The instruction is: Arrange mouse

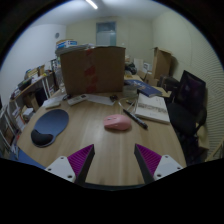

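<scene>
A pink mouse lies on the wooden table, beyond my fingers and a little right of centre. A blue-grey oval mouse pad lies on the table to the left, apart from the mouse. My gripper is open and empty, well above the table's near part. Its purple pads show at either side with bare tabletop between them.
A large cardboard box stands at the far end of the table. An open book or papers and a pen lie to the right of the mouse. A black office chair stands at the right. Cluttered shelves line the left.
</scene>
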Demonstrator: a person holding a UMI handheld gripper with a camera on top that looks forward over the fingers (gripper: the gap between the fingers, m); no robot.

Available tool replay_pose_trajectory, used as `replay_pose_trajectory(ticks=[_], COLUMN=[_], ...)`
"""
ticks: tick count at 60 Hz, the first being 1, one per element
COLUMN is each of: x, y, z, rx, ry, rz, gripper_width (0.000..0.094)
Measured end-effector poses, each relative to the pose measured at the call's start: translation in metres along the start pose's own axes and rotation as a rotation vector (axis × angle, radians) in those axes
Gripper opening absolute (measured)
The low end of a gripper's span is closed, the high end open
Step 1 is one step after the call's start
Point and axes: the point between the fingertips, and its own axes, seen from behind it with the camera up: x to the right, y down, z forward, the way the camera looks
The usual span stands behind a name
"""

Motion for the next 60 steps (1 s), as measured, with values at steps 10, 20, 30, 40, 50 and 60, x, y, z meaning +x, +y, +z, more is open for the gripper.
replay_pose_trajectory(ticks=[10, 20, 30, 40, 50, 60], x=[0.038, 0.042, 0.035, 0.025, 0.015, 0.006], y=[-0.010, -0.025, -0.029, -0.042, -0.058, -0.071], z=[0.056, 0.104, 0.136, 0.157, 0.178, 0.195], rx=[-0.003, 0.022, 0.024, 0.040, 0.048, 0.048], ry=[-0.050, -0.115, -0.160, -0.197, -0.212, -0.199], rz=[-0.069, -0.090, -0.117, -0.154, -0.150, -0.144], gripper_width=[0.0831, 0.0831, 0.0829, 0.0820, 0.0833, 0.0831])
